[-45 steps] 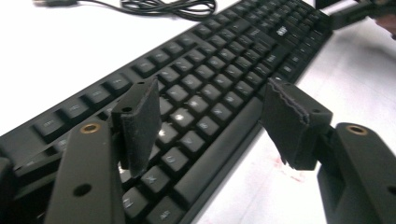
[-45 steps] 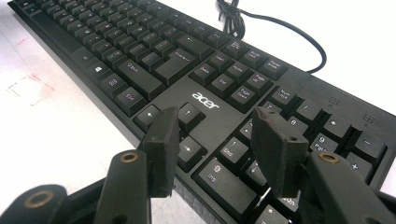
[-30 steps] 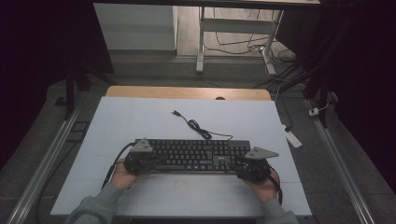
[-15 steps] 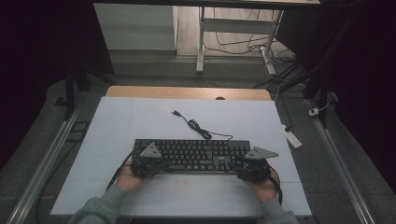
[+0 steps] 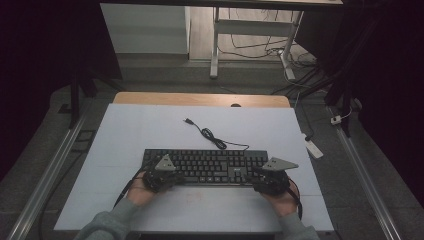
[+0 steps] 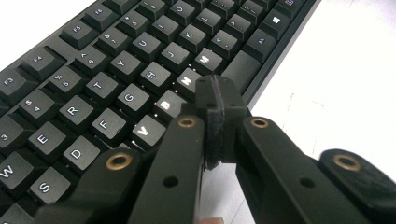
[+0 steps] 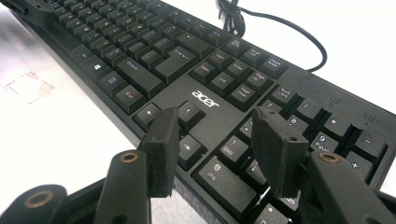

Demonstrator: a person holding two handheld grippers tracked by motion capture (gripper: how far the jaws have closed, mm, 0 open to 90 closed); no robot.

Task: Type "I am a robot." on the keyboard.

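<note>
- The keyboard [image 5: 205, 167] is lying flat on the white bench [image 5: 150, 130], near the person's edge, long side running left to right.
- Its cable [image 5: 212, 137] snakes off the far edge and ends in a plug lying loose on the bench.
- The left gripper [image 5: 159, 176] sits over the keyboard's left end in the high view, with the hand [image 5: 140, 192] behind it at the near edge.
- In the left gripper view the left gripper's fingers [image 6: 219, 112] are clenched right together, pad against pad, with nothing pinched in between.
- That closed tip hangs over the bottom letter row, right about the B and N keys near the space bar. Can't honestly tell if it's actually pressing a key or just hovering over it.
- The right gripper [image 5: 270, 181] is at the keyboard's right end, with its hand [image 5: 282, 200] behind it.
- In the right gripper view its fingers [image 7: 161, 149] are spread wide, released, holding nothing.
- One finger is over the arrow keys, the other over the left side of the number pad, with the bare strip below the acer logo showing in the gap.
- Whether those tips touch the keys I can't tell.
</note>
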